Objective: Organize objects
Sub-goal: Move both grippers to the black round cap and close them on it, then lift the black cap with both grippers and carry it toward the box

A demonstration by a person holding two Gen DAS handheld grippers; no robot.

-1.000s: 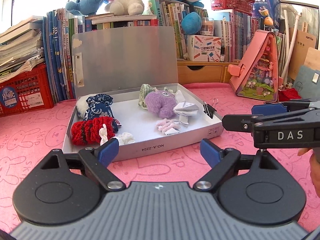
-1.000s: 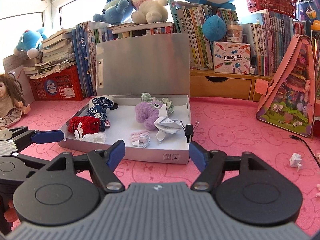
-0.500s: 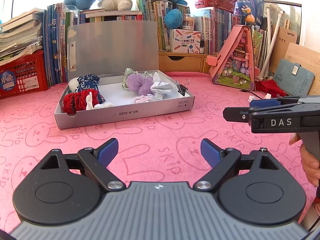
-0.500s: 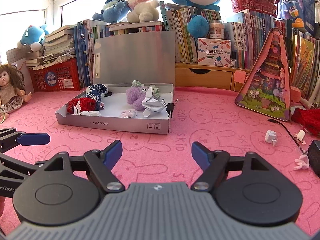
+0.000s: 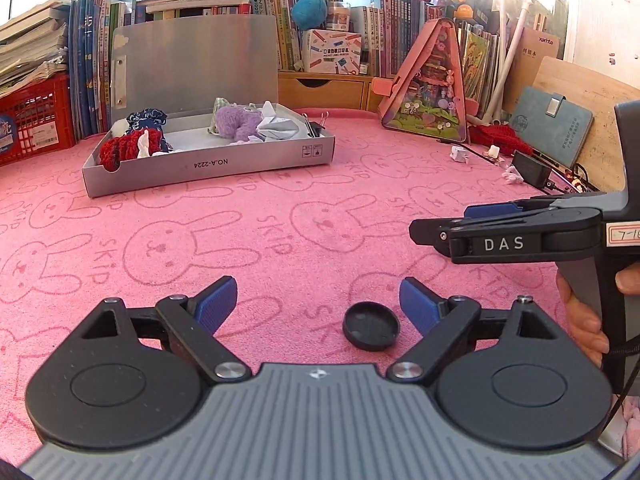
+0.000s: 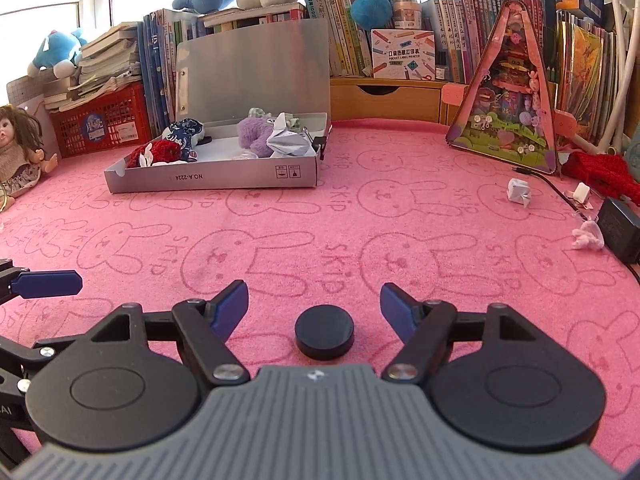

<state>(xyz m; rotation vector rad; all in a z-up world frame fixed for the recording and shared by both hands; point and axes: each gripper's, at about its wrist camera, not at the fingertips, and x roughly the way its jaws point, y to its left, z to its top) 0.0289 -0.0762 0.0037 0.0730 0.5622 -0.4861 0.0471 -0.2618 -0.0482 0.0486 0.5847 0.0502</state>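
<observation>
pink bunny mat [image 6: 400, 220], small round black cap [image 6: 324, 332], flat, matte

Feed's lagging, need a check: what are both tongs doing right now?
Left tongs: open and closing a little, holding nothing; black cap lies near the right pad.
Right tongs: open and closing, holding nothing; the cap lies between the pads, untouched.

Readable lettering on the box, cloth, gripper and shelf items

The grey box [image 5: 208, 168] carries "NO.A-2224" upside down on its front wall; the pink cloth [image 5: 280, 240] on the worktop repeats "SKIP" beside rabbit outlines; the right gripper [image 5: 504, 244] reads "DAS" on its side; a white carton [image 6: 402, 54] on the shelf says "POCKET LABEL PRINTER".
</observation>
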